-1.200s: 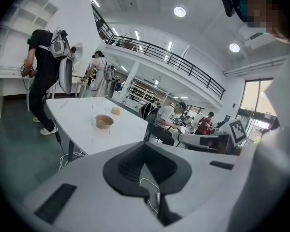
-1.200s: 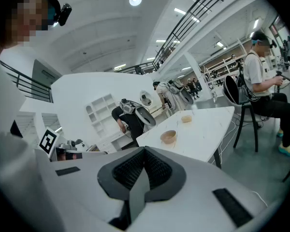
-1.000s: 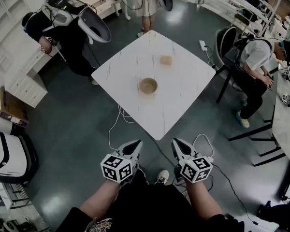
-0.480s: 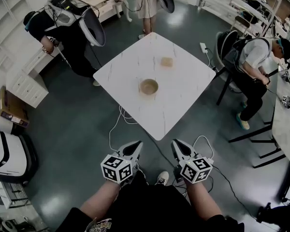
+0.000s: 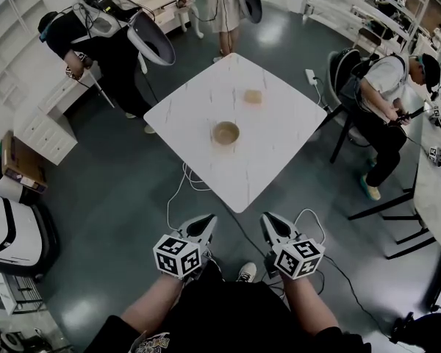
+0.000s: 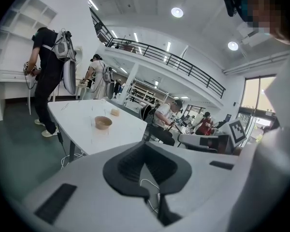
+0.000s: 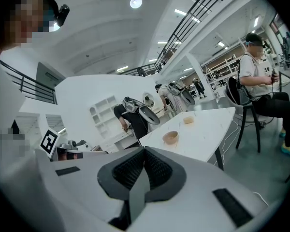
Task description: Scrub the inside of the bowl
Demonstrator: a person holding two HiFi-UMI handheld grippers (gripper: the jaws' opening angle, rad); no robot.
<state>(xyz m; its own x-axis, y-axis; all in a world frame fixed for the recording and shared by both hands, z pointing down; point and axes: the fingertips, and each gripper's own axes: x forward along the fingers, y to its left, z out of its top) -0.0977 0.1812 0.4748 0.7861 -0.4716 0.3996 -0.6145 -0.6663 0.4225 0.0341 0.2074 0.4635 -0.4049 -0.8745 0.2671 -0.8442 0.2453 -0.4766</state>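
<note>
A tan bowl (image 5: 226, 132) stands upright near the middle of the white marble-look table (image 5: 273, 160); it also shows in the left gripper view as the bowl (image 6: 103, 122) and in the right gripper view as the bowl (image 7: 170, 137). A tan sponge (image 5: 253, 96) lies beyond it, also seen as the sponge (image 6: 115, 112) and the sponge (image 7: 188, 120). My left gripper (image 5: 201, 228) and right gripper (image 5: 273, 226) are held low over the floor, short of the table's near corner. Both are shut with nothing between their jaws.
Three people stand or sit round the table: one at the far left with a backpack rig (image 5: 95, 35), one at the far end (image 5: 222, 2), one seated on a chair at the right (image 5: 382, 101). White cables (image 5: 178, 190) trail on the dark floor under the table's near corner.
Both grippers stay where they were. The view has shifted slightly, so the table and bowl sit a touch further off. The person at the left has moved a little.
</note>
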